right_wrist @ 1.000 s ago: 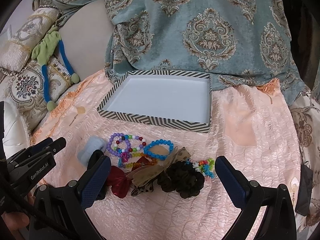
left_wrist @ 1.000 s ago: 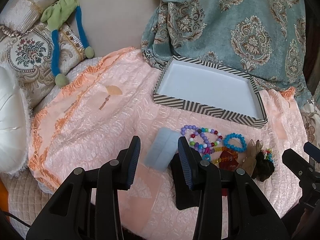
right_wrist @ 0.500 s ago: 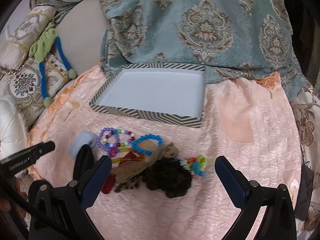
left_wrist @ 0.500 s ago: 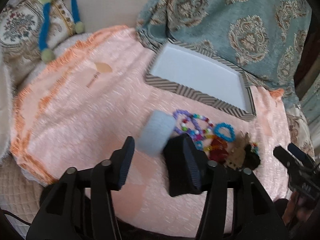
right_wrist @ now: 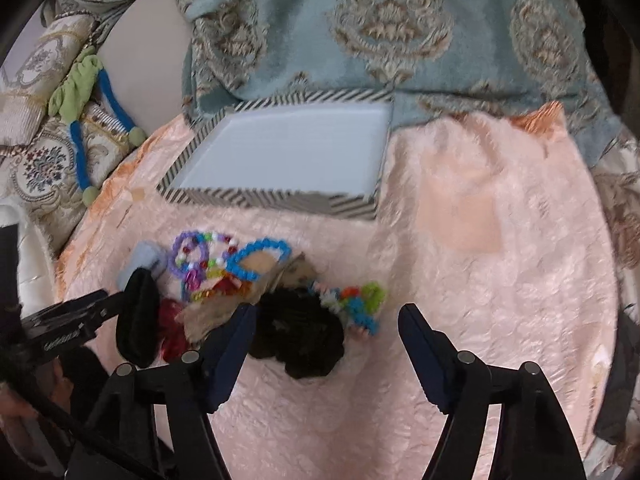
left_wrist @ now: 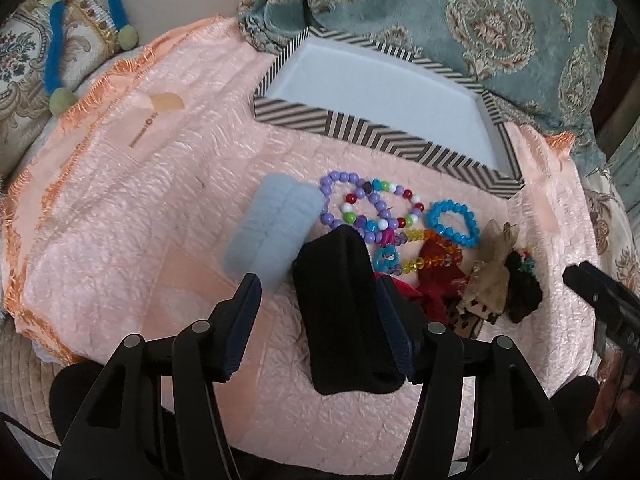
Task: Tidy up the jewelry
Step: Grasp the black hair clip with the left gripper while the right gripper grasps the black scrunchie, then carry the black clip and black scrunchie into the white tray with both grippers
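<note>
A pile of jewelry lies on the pink quilted cloth [left_wrist: 120,208]: purple and mixed bead bracelets [left_wrist: 360,204], a blue bead bracelet [left_wrist: 452,220], a light blue fuzzy band [left_wrist: 272,228], a red piece [left_wrist: 436,280], a tan bow [left_wrist: 492,276] and a black scrunchie [right_wrist: 300,336]. My left gripper [left_wrist: 316,292] is opening. A black fuzzy band [left_wrist: 340,312] stands between its jaws against the right finger; the left pad is clear of it. My right gripper [right_wrist: 327,312] is closing over the black scrunchie and a multicoloured bead bracelet [right_wrist: 356,304], with its pads off them.
A striped box [left_wrist: 360,128] with a bare white inside stands behind the pile. A teal patterned blanket [right_wrist: 400,40] is heaped behind it. Embroidered cushions [left_wrist: 24,52] and a green and blue soft toy [right_wrist: 80,88] lie at the left.
Both grippers have come down closer to the pile. The left jaws have spread wider beside the black band. The right jaws have drawn in around the black scrunchie.
</note>
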Motion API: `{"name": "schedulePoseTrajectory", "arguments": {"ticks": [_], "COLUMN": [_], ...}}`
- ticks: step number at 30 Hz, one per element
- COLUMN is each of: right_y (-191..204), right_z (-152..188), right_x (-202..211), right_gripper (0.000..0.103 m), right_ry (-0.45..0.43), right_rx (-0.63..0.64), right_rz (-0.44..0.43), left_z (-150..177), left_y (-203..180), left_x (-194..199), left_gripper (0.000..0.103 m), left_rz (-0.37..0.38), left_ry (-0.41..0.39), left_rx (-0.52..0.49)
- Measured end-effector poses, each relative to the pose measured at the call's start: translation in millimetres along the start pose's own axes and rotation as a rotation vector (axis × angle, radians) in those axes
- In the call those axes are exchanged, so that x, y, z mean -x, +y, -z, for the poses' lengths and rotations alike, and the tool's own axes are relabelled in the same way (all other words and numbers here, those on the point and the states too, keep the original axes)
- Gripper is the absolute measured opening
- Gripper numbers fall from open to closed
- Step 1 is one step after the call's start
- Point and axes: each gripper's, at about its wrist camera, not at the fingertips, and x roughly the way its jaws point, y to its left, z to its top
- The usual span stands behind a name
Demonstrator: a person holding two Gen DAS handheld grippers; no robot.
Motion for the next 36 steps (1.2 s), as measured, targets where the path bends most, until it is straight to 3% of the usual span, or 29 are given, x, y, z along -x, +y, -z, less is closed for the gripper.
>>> {"name": "schedulePoseTrajectory", "arguments": {"ticks": [5, 9, 11, 13, 14, 17, 22, 26, 28, 29, 30, 33, 35, 36], "right_y": [3.6, 2.8, 3.2, 4.8, 4.4, 0.3, 3.3, 11.6, 18.6, 21.0, 22.9, 33.3, 32.6, 29.7], "right_z": [12.2, 16.0, 19.4, 22.5, 23.6, 20.1, 7.6, 7.5, 11.2, 13.4, 16.1, 21.7, 22.1, 21.7], "right_x": [-18.6, -35.9, -43.2, -43.8, -42.1, -30.5, -0.7, 4.0, -2.2, -5.9, -9.1, -25.6, -40.6, -46.7], "right_gripper": [0.072, 0.043, 0.040, 0.025, 0.015, 0.003, 0.002, 0.005, 0.026, 0.048, 0.055, 0.050, 0.017, 0.011], "right_ry": [0.035, 0.049, 0.053, 0.046, 0.034, 0.006, -0.072, -0.070, -0.045, -0.038, -0.038, -0.017, -0.006, 0.011], "right_rx": [0.038, 0.031, 0.033, 0.045, 0.043, 0.034, 0.048, 0.098, 0.128, 0.134, 0.138, 0.202, 0.203, 0.185], "right_rz": [-0.007, -0.057, -0.071, -0.073, -0.068, -0.080, -0.100, -0.126, -0.105, -0.101, -0.105, -0.075, -0.043, -0.056], "left_z": [-1.1, -2.4, -3.1, -2.9, -2.4, -2.4, -8.8, -11.1, -10.9, -10.8, -10.7, -10.3, -10.1, -10.3], "left_y": [-3.2, -4.8, -4.9, -4.5, -4.6, -4.8, 2.4, 2.7, 2.7, 2.4, 1.7, 0.2, -0.1, 0.9], "left_x": [-11.3, -18.4, -21.3, -22.7, -23.8, -20.9, 0.1, 17.4, 22.9, 26.1, 27.9, 33.6, 36.2, 37.7], "left_gripper": [0.059, 0.059, 0.056, 0.034, 0.028, 0.014, 0.011, 0.011, 0.011, 0.011, 0.011, 0.011, 0.011, 0.011], "left_rz": [-0.005, 0.012, 0.036, 0.057, 0.061, 0.073, 0.120, 0.126, 0.126, 0.123, 0.120, 0.122, 0.120, 0.122], "left_ry": [0.012, 0.018, 0.024, 0.028, 0.034, 0.028, -0.013, -0.051, -0.063, -0.071, -0.075, -0.083, -0.087, -0.088], "left_rx": [-0.014, -0.017, -0.015, -0.013, -0.017, -0.018, 0.011, 0.010, 0.007, 0.005, 0.003, -0.009, -0.010, -0.008]}}
